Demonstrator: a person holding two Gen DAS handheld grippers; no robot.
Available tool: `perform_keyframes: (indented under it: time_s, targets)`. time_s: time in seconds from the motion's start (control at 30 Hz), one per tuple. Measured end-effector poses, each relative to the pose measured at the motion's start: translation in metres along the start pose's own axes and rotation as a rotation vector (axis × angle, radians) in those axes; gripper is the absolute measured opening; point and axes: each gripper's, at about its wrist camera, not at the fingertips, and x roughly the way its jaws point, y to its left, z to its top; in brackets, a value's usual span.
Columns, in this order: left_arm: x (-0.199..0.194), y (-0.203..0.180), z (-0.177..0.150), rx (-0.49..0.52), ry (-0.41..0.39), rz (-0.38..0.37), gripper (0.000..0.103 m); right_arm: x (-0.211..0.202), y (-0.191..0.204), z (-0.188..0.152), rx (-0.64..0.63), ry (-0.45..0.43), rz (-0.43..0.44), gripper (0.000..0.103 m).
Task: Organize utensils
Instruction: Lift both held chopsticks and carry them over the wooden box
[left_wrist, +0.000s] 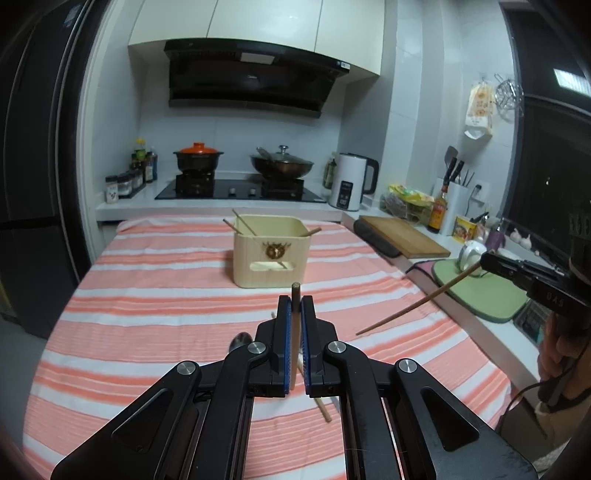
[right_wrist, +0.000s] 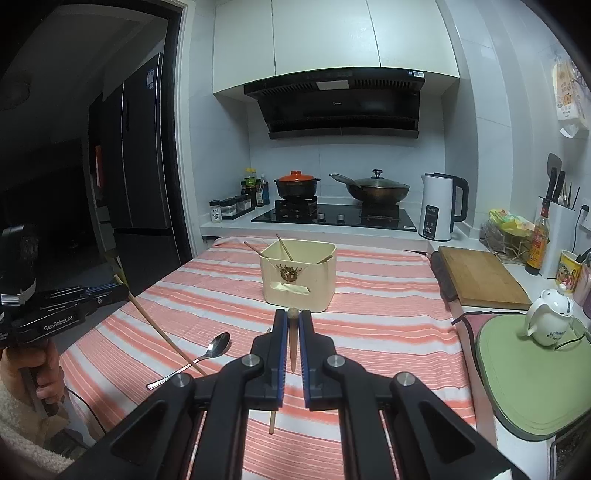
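Observation:
A cream utensil box (left_wrist: 270, 251) stands on the striped cloth with several chopsticks leaning in it; it also shows in the right wrist view (right_wrist: 297, 276). My left gripper (left_wrist: 295, 300) is shut on a wooden chopstick (left_wrist: 294, 332), held above the cloth in front of the box. My right gripper (right_wrist: 293, 314) is shut on another chopstick (right_wrist: 293, 339), also in front of the box. A loose chopstick (left_wrist: 320, 404) lies on the cloth under the grippers. A metal spoon (right_wrist: 199, 356) lies on the cloth to the left.
The table has a pink and white striped cloth (right_wrist: 388, 332). On the right counter are a wooden cutting board (right_wrist: 480, 277), a green mat (right_wrist: 535, 373) with a white teapot (right_wrist: 550, 319), and a white kettle (right_wrist: 439, 206). The stove at the back holds two pots.

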Motion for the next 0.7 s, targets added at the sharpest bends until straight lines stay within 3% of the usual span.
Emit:
perform_keyframes:
  time_s: [0.43, 0.7]
  targets:
    - [0.009, 0.0, 0.01, -0.008, -0.006, -0.018, 0.003, 0.008, 0.001, 0.011, 0.011, -0.018, 0.018, 0.006]
    - [0.008, 0.005, 0.059, 0.01, -0.097, -0.038, 0.003, 0.024, -0.004, 0.035, 0.007, -0.057, 0.041, 0.006]
